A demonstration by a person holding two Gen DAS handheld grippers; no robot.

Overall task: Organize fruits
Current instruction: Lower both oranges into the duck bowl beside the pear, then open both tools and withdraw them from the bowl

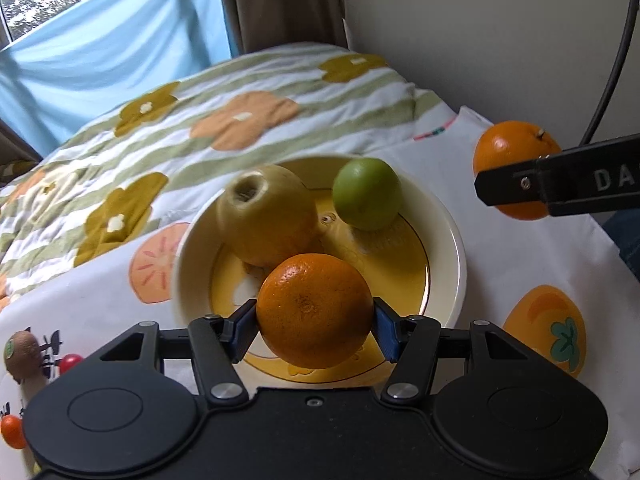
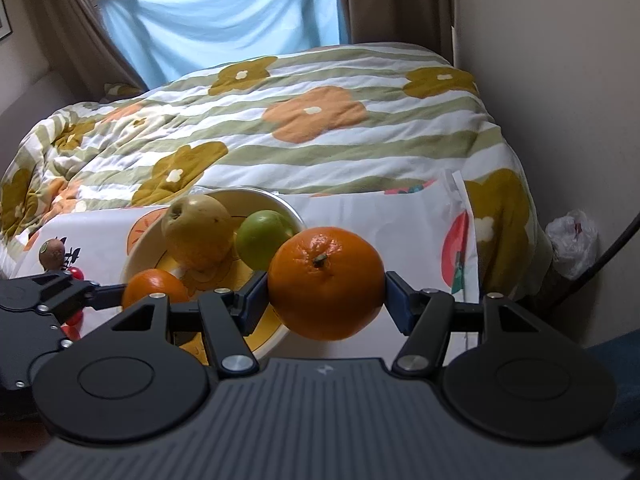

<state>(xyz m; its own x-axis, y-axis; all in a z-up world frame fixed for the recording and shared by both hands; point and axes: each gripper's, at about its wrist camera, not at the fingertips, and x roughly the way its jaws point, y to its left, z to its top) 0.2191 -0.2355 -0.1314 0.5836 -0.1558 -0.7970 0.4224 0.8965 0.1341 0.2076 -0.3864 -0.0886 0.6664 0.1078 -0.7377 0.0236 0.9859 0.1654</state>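
My left gripper is shut on an orange and holds it over the near rim of a cream and yellow bowl. The bowl holds a yellow pear and a green fruit. My right gripper is shut on a second orange, held in the air to the right of the bowl. That orange and one right finger also show in the left wrist view. The left gripper's orange shows in the right wrist view.
A kiwi, a small red fruit and a small orange fruit lie on the white fruit-print cloth at the left. A flowered quilt lies behind. A wall and a cable are at the right.
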